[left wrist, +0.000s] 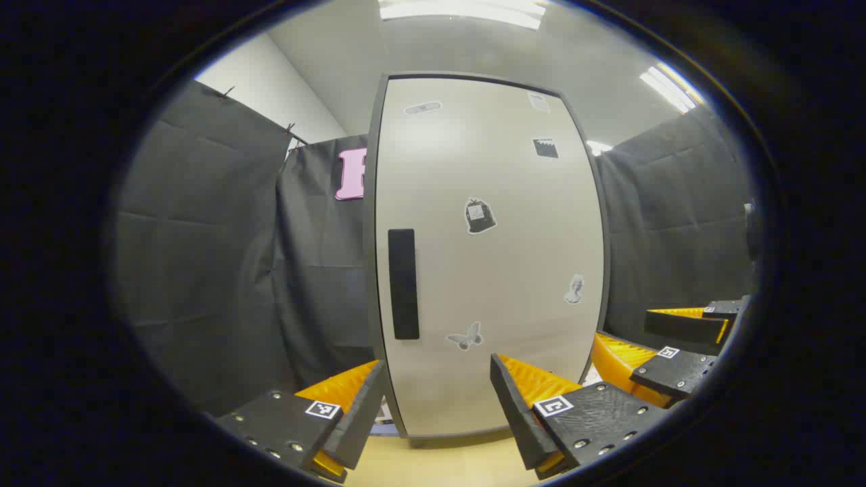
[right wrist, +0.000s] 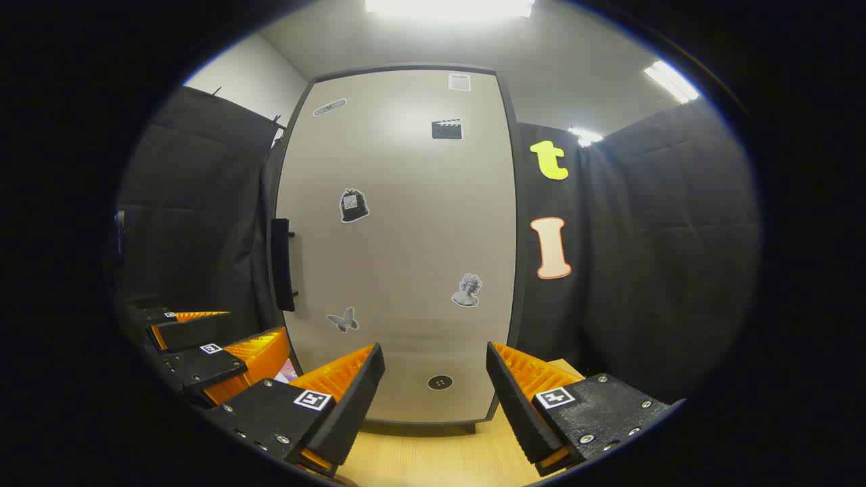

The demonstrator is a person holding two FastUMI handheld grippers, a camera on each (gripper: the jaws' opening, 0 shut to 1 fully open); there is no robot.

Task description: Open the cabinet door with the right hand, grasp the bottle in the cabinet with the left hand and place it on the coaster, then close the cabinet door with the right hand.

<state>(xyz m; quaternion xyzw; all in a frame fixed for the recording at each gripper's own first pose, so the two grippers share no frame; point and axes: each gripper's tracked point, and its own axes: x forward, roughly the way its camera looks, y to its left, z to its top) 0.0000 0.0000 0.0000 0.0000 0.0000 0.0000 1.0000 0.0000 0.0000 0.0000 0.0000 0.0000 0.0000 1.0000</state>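
Note:
The beige cabinet door [left wrist: 487, 270] stands closed and carries several small stickers. Its black vertical handle [left wrist: 404, 284] sits on the door's left edge, and in the right gripper view the handle [right wrist: 281, 264] stands out from the door on two pegs. The bottle is hidden behind the door. My left gripper [left wrist: 438, 406] is open, low in front of the door, holding nothing. My right gripper [right wrist: 433, 392] is also open and faces the door's lower middle. Each shows in the other's view: the right gripper [left wrist: 629, 335] at the right, the left gripper [right wrist: 252, 326] at the left.
The cabinet stands on a light wooden table [right wrist: 433, 460], whose top also shows below the door [left wrist: 440, 467]. Black cloth walls close in on both sides. A pale flat patch [right wrist: 287, 370] lies on the table by the cabinet's left foot; I cannot tell what it is.

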